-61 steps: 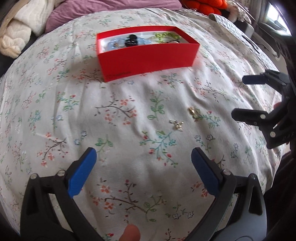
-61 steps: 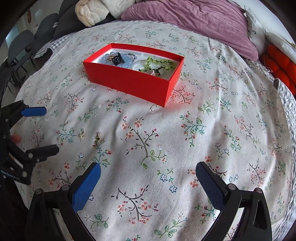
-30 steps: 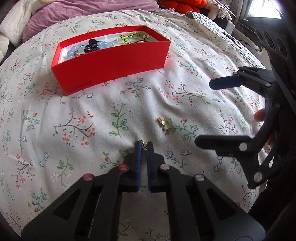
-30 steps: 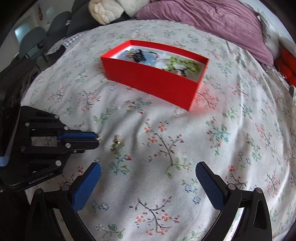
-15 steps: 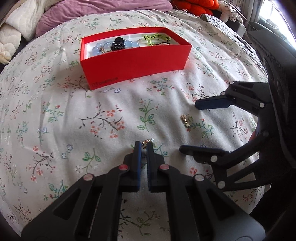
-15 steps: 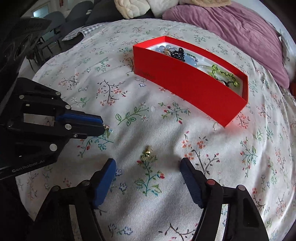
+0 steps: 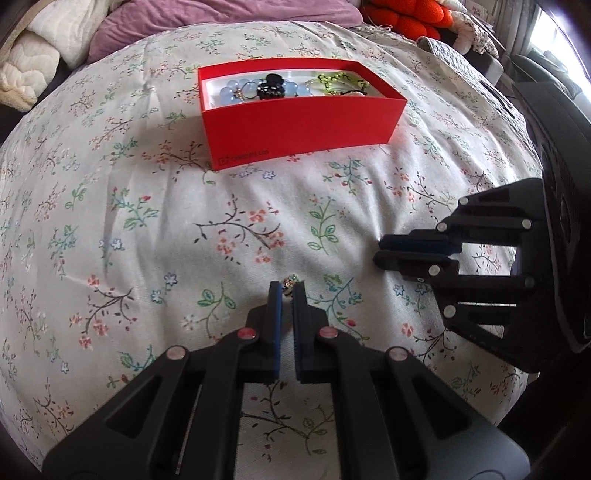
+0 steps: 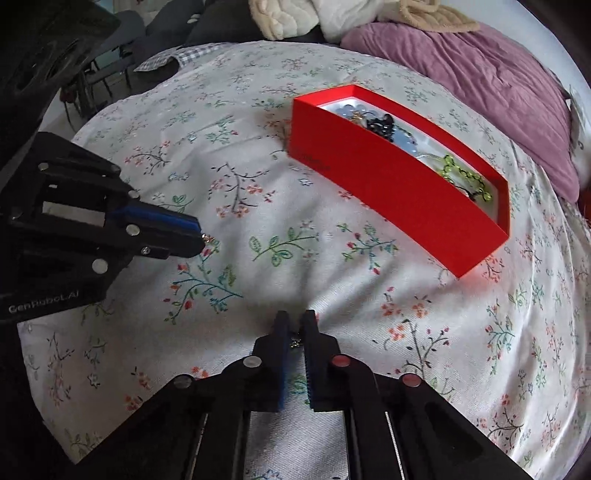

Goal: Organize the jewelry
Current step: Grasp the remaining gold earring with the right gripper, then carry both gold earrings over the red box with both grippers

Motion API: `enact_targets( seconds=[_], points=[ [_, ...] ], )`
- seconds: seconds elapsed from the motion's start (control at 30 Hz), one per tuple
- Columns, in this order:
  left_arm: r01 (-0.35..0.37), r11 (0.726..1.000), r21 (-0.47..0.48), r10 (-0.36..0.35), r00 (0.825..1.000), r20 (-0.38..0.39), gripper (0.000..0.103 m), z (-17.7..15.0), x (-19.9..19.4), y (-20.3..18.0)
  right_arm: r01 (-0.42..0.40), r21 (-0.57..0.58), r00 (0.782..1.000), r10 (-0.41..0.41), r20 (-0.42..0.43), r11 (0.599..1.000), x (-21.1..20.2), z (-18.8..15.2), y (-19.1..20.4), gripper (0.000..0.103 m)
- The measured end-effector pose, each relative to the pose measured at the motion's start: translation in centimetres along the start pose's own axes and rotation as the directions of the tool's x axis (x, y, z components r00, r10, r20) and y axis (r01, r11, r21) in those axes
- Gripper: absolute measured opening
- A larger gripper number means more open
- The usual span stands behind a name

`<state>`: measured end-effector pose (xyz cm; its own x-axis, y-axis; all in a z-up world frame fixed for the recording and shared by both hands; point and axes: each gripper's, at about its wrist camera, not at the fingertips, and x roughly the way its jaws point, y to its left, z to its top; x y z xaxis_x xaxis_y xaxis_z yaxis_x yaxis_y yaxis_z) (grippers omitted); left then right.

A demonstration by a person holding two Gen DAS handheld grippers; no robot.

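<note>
An open red box (image 7: 299,136) sits on the flowered bedspread, holding blue beads (image 7: 236,90), a black piece (image 7: 271,86) and a green bead chain (image 7: 340,83). My left gripper (image 7: 286,286) is shut on a small gold earring (image 7: 289,283) just above the cloth, well in front of the box. The right wrist view shows that same left gripper (image 8: 201,238) with the earring (image 8: 209,240) at its tips. My right gripper (image 8: 296,315) is closing its jaws down onto a second small gold earring (image 8: 295,342), which is pinched between the pads. The red box (image 8: 399,192) lies ahead to its right.
A purple pillow (image 7: 221,22), a cream blanket (image 7: 26,74) and an orange knitted cushion (image 7: 402,14) lie behind the box. Dark chairs (image 8: 110,48) stand past the bed's left edge. The right gripper (image 7: 377,251) hangs to the right of my left one.
The right gripper has swung in over the second earring and its jaws have gone from wide open to shut on it. The left gripper stays shut on its earring and has shifted slightly.
</note>
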<state>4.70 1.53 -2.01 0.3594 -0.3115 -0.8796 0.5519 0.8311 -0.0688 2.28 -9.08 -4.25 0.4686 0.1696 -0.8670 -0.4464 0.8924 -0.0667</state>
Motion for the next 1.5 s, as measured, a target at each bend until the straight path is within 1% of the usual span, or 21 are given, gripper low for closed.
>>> enact_targets(
  seconds=[0.2, 0.5, 0.77, 0.9, 1.0, 1.2, 1.37, 1.4, 1.43, 1.47, 1.5],
  points=[
    [0.011, 0.999, -0.045, -0.010, 1.000, 0.005, 0.006, 0.8, -0.3, 1.1, -0.063, 0.092, 0.998, 0.063, 0.009, 0.994, -0.6, 0.4, -1.7, 0.006],
    [0.026, 0.996, -0.080, -0.023, 0.999, 0.045, 0.006, 2.7, -1.5, 1.9, -0.075, 0.166, 0.997, 0.068, 0.044, 0.983, -2.6, 1.2, -3.8, 0.006],
    [0.055, 0.989, -0.134, -0.037, 0.991, 0.130, 0.006, 6.5, -2.8, 2.4, -0.069, 0.240, 0.989, 0.036, 0.142, 0.968, -5.2, 4.0, -6.1, 0.006],
    [0.062, 0.985, -0.163, -0.034, 0.985, 0.172, 0.006, 8.5, -3.0, 2.6, -0.062, 0.282, 0.984, 0.011, 0.177, 0.958, -5.8, 5.5, -7.5, 0.006],
    [0.071, 0.980, -0.185, -0.034, 0.980, 0.195, 0.006, 9.7, -2.6, 2.8, -0.062, 0.332, 0.981, -0.004, 0.195, 0.941, -5.7, 6.4, -8.8, 0.006],
    [0.058, 0.971, -0.231, -0.010, 0.979, 0.205, 0.006, 11.7, -0.7, 3.2, -0.067, 0.432, 0.979, -0.024, 0.202, 0.899, -4.4, 7.4, -11.6, 0.006],
    [0.044, 0.968, -0.248, 0.007, 0.980, 0.200, 0.006, 12.5, 0.4, 3.3, -0.065, 0.472, 0.981, -0.031, 0.192, 0.879, -3.3, 7.4, -12.9, 0.007],
    [0.041, 0.967, -0.251, 0.010, 0.980, 0.200, 0.007, 12.5, 0.5, 3.4, -0.071, 0.480, 0.980, -0.029, 0.196, 0.875, -3.2, 7.4, -13.1, 0.009],
    [0.035, 0.967, -0.254, 0.016, 0.981, 0.194, 0.010, 12.6, 0.6, 3.4, -0.077, 0.487, 0.980, -0.025, 0.200, 0.870, -3.2, 7.3, -13.3, 0.014],
    [0.031, 0.967, -0.253, 0.018, 0.982, 0.190, 0.017, 12.6, 0.6, 3.4, -0.083, 0.497, 0.980, -0.019, 0.198, 0.864, -3.1, 7.3, -13.5, 0.024],
    [0.026, 0.968, -0.251, 0.023, 0.982, 0.188, 0.027, 12.5, 0.6, 3.4, -0.090, 0.507, 0.981, -0.012, 0.195, 0.857, -3.0, 7.3, -13.6, 0.030]
  ],
)
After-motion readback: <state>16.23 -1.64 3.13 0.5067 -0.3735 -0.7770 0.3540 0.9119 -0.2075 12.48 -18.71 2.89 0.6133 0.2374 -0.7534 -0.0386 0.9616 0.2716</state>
